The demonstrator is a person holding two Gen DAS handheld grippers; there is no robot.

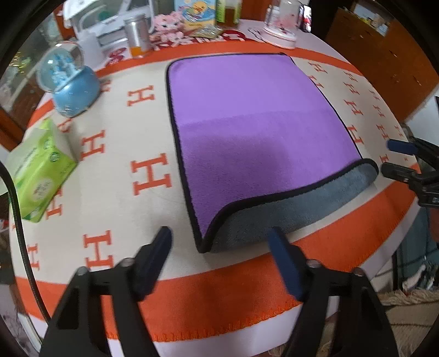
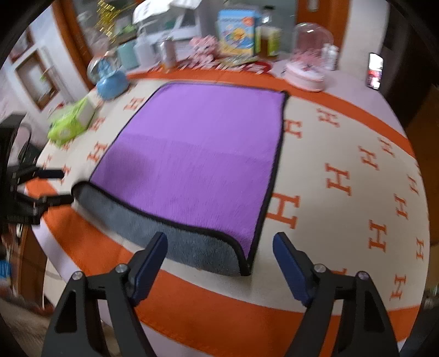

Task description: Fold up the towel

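A purple towel [image 1: 255,123] with a black hem and grey underside lies on the orange-and-cream table cover; it also shows in the right wrist view [image 2: 197,153]. Its near edge is folded back, so a grey strip [image 1: 288,214] shows along the front. My left gripper [image 1: 221,239] is open and empty, just in front of the towel's near left corner. My right gripper [image 2: 221,244] is open and empty, in front of the near right corner [image 2: 244,263]. Each gripper shows at the edge of the other's view, the right one at the towel's right [image 1: 395,159], the left one at its left [image 2: 55,186].
A blue snow globe [image 1: 68,79] and a green tissue pack [image 1: 38,170] stand left of the towel. A metal can [image 1: 137,35], a pink plush toy, boxes and a glass dome [image 1: 282,24] line the back. The table's front edge [image 1: 219,340] is close below the grippers.
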